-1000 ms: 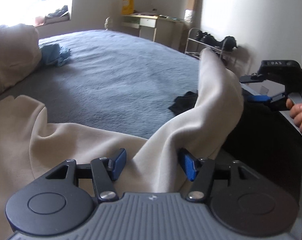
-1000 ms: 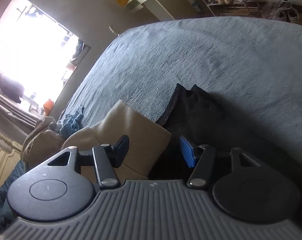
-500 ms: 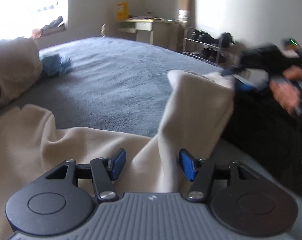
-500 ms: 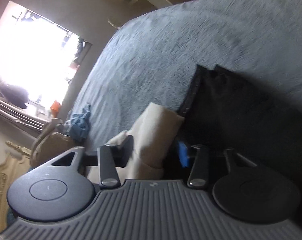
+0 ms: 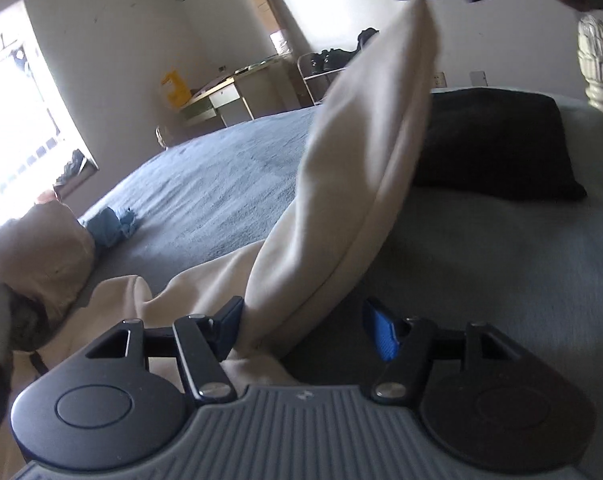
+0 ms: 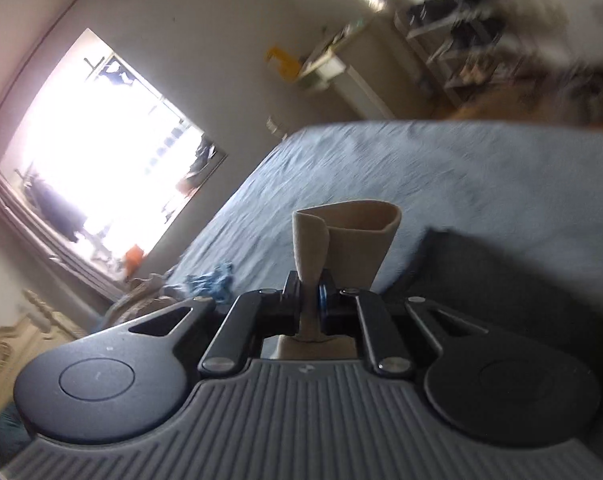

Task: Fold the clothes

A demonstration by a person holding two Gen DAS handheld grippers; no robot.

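**Cream sleeve lifted at its cuff, far tool closed on it**

The cream fleece garment (image 5: 357,152) lies on the blue-grey bed cover (image 5: 221,184), one long sleeve pulled up and stretched from the lower centre of the left wrist view to its upper right. The sleeve's long axis runs along that diagonal. At its top end the right tool (image 6: 309,300) pinches the cuff; its jaws have just been closing, and in its own view they clamp a thin fold of cream cloth between them. The left tool (image 5: 301,328) sits at the sleeve's base, jaws wide, having just opened further; the left finger touches the cloth, the blue pad (image 5: 381,334) stands clear. So the left tool is nearer the shoulder end, the right holds the far end.

A black folded cloth (image 5: 493,144) lies just right of the sleeve. A small blue cloth (image 5: 113,226) lies well apart at left.

The garment's body is cut off at lower left, and the right wrist view is blurred.
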